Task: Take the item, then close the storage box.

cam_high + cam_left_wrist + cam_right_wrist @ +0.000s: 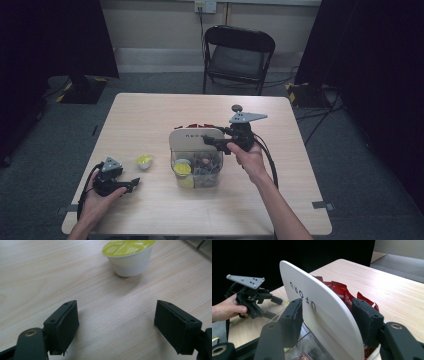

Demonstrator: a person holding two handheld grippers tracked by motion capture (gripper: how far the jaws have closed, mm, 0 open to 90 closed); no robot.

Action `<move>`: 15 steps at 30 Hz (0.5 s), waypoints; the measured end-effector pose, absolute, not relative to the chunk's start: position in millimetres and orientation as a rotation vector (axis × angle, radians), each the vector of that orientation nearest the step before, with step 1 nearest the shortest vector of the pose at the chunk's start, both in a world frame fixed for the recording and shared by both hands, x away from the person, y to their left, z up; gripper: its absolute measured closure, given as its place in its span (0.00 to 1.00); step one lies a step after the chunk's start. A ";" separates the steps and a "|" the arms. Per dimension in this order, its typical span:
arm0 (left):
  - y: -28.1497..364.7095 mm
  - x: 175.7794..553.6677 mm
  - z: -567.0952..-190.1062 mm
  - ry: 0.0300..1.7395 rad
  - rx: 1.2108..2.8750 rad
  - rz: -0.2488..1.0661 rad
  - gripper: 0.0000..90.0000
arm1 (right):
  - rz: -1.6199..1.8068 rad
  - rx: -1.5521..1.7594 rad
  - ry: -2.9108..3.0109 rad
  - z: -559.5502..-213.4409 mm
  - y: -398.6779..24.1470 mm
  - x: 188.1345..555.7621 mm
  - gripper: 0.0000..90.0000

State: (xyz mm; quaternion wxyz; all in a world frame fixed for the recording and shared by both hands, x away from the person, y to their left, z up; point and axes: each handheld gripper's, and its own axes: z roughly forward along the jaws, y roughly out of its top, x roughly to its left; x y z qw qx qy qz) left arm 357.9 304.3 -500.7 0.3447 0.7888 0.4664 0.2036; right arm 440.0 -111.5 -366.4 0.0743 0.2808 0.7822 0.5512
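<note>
A white capsule with a yellow-green foil top (144, 160) (130, 257) stands on the table at the left. My left gripper (132, 185) (116, 307) rests low near the table's front left, open, with bare wood between its jaws and the capsule a little beyond them. A clear box (197, 172) sits mid-table with its white lid (195, 140) (324, 310) tipped upright. My right gripper (214, 136) (327, 305) is shut on that lid at its right edge. Inside the box lie a yellow-topped capsule (182, 168) and dark ones. The left gripper (274, 307) is also in the right gripper view, far off.
Red packets (200, 125) (339, 290) stand in a row just behind the lid. The wooden table (150, 115) has bare room at the back and left. A black folding chair (239, 55) stands beyond the far edge.
</note>
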 end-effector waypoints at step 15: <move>305.6 357.2 -501.8 1.222 2.031 0.536 0.17 | 1.676 0.816 2.360 -364.5 -106.8 433.3 0.58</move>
